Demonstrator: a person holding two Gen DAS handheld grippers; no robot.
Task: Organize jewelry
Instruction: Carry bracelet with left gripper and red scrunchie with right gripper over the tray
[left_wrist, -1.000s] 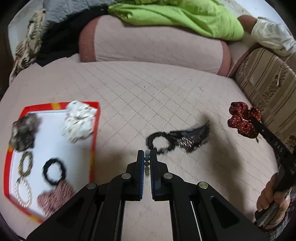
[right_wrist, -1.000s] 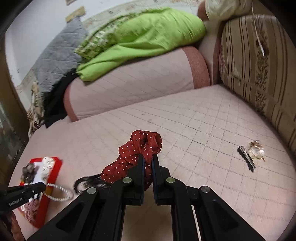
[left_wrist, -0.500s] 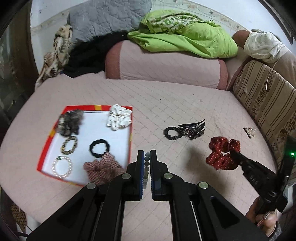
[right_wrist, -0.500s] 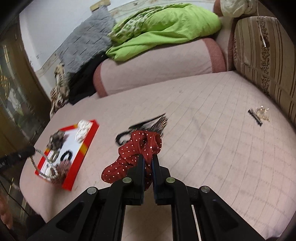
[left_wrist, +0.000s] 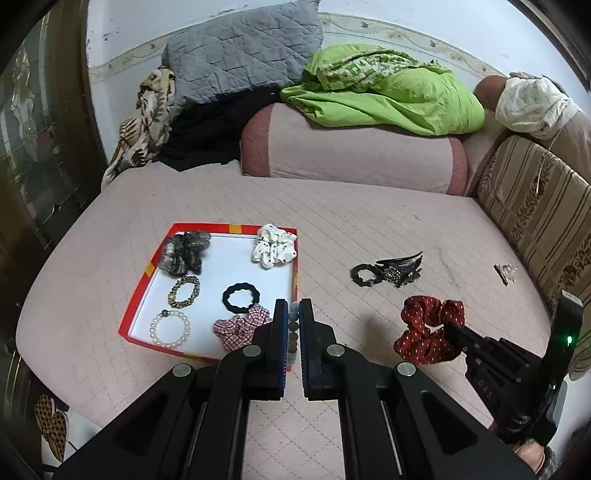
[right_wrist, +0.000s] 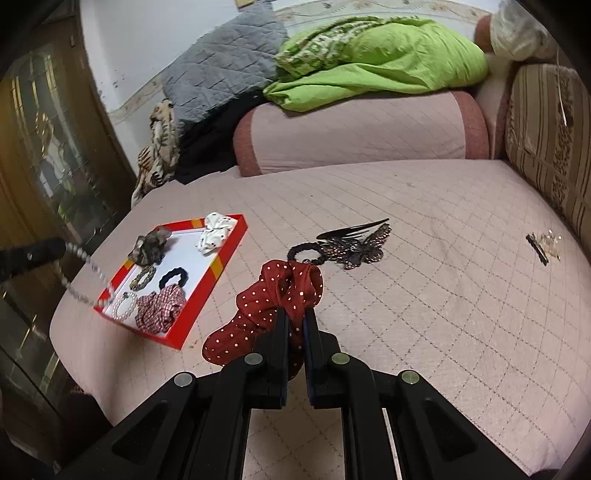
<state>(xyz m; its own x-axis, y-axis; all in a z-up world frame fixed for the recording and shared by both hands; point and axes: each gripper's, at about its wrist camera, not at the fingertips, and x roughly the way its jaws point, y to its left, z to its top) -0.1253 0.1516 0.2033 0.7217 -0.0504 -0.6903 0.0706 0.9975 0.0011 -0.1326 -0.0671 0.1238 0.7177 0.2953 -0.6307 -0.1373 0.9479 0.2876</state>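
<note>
Now: tray (left_wrist: 138, 291) 7 pieces | left jaws pinch bracelet (left_wrist: 293, 334) | right pinch scrunchie (right_wrist: 271, 302)

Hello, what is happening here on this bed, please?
A person with two handheld grippers is sorting hair accessories and bracelets into a red tray on the bed. The left gripper is shut on a beaded bracelet, held near the tray. The right gripper is shut on a red dotted scrunchie. A butterfly hair clip and a small hairpin lie outside the tray.
</note>
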